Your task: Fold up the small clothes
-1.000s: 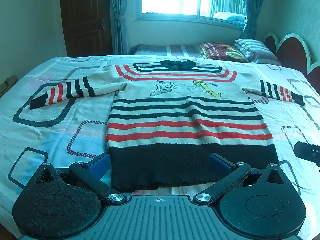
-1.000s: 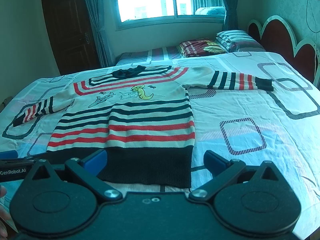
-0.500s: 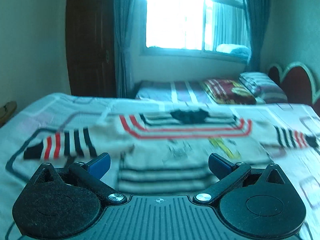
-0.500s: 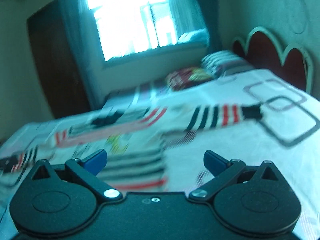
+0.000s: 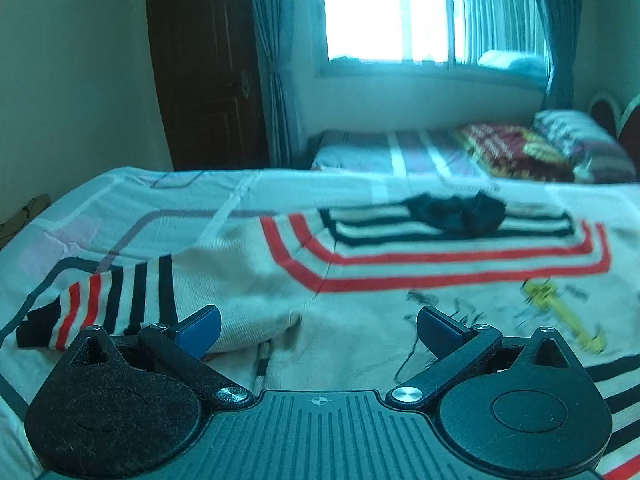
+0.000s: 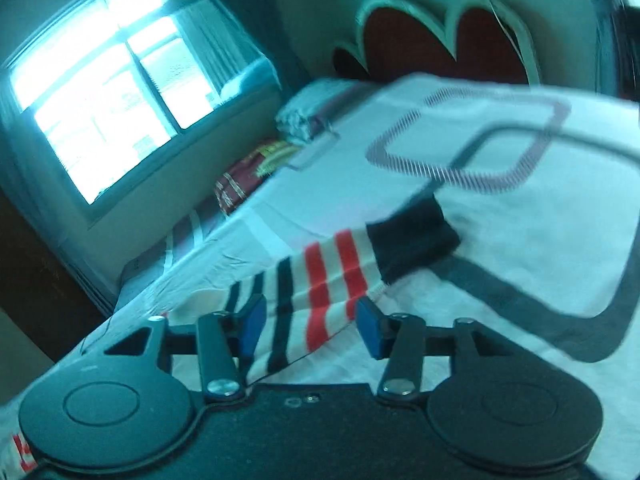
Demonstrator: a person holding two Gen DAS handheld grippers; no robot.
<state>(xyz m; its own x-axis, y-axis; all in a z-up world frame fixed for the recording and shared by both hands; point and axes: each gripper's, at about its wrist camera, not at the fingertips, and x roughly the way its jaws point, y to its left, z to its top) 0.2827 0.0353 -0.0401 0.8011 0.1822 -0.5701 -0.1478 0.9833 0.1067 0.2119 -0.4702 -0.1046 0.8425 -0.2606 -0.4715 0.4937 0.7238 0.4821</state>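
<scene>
Striped knit sweater (image 5: 400, 280) lay flat and unfolded on the bed sheet (image 5: 132, 208), so all folding was left, while the left gripper (image 5: 318, 328) hung spread near the armpit and the right gripper (image 6: 310, 326), half spread, straddled the right sleeve (image 6: 320, 276).

Patterned bedsheet (image 5: 120, 216), dark door (image 5: 204, 64), bright window (image 5: 388, 8), pillows (image 5: 576, 144).

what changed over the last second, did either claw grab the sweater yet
Both claws moved forward from the hem end of the sweater. The left claw now hangs open near the armpit of its left sleeve. The right claw swung out and now straddles the right sleeve near the black cuff, jaws narrower but not closed. Nothing is gripped. The sweater lies flat on the bed as before.
</scene>
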